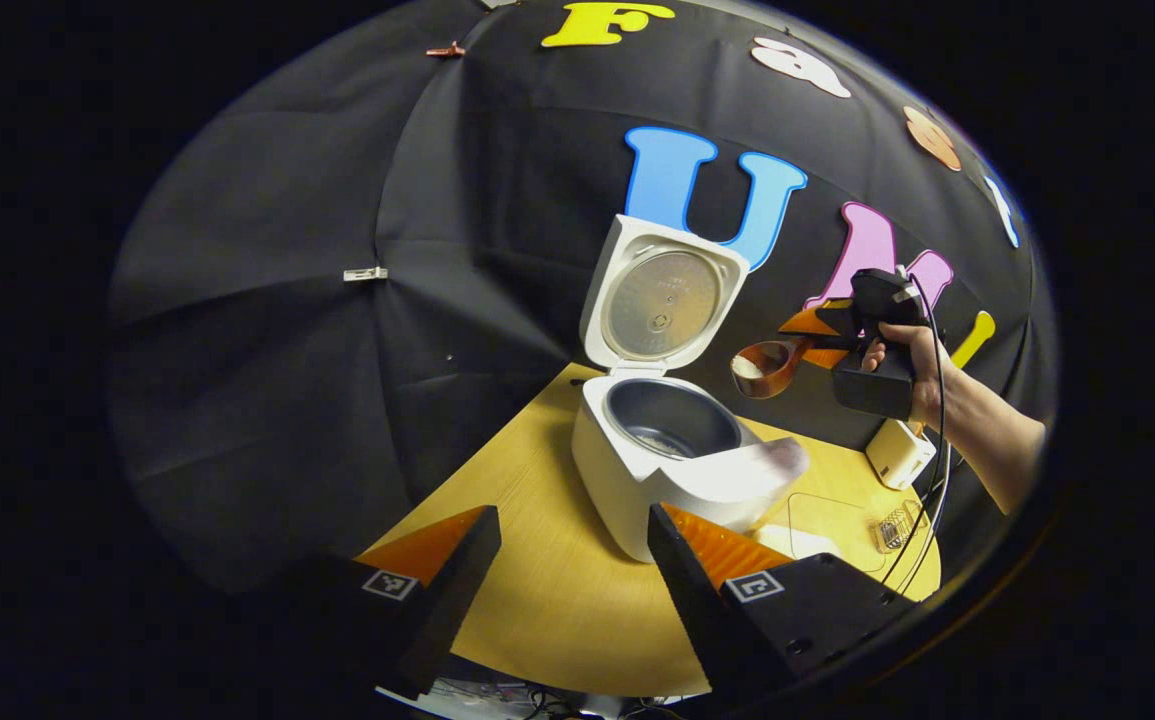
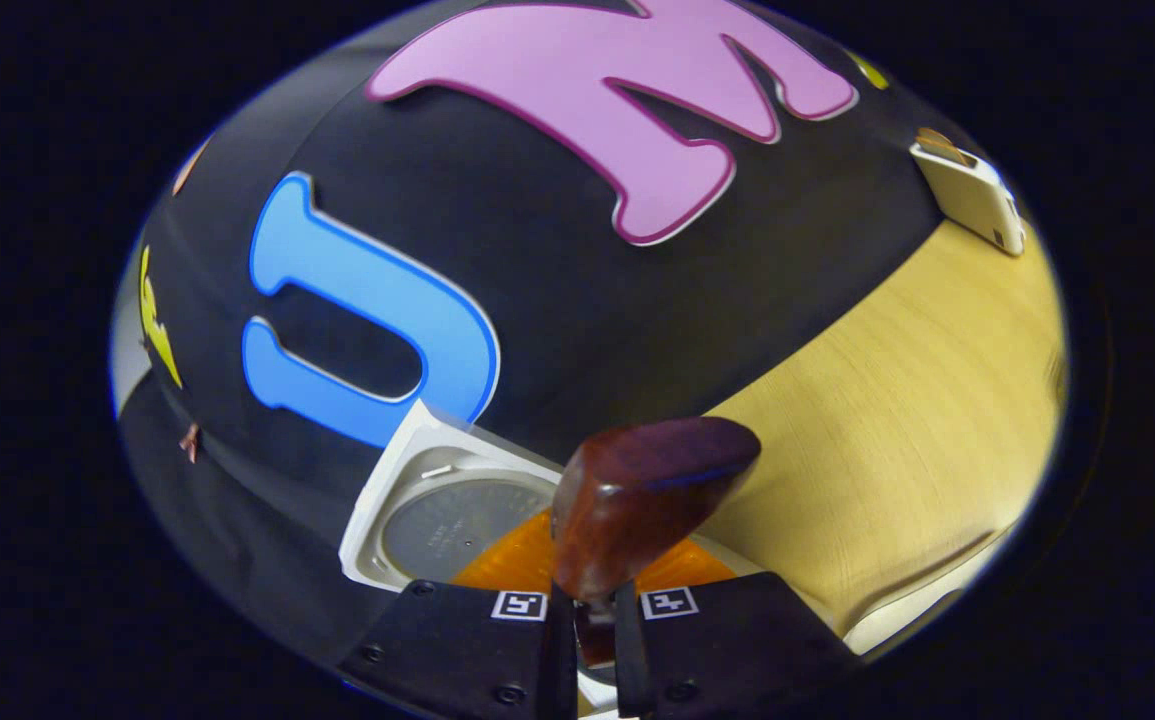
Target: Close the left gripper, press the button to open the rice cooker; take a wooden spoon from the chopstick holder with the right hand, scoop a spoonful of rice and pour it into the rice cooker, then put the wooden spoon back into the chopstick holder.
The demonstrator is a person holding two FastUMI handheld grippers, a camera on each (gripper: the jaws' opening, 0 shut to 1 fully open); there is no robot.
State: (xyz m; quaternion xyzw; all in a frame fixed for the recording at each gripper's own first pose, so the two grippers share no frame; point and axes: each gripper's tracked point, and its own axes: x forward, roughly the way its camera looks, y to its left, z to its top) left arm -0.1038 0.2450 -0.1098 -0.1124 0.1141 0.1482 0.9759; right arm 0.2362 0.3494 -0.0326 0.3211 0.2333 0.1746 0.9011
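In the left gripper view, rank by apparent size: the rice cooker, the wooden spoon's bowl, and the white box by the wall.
1. Rice cooker, by far the largest.
2. White box and spoon bowl look alike in size; their distances from the camera differ, so I won't rank them.

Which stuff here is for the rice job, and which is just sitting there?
For the job:
- rice cooker, lid up
- wooden spoon, held over it by the right gripper
- white holder at the back of the table

Just lying about:
- clear tray
- small wire rack
- left gripper, open, holding nothing
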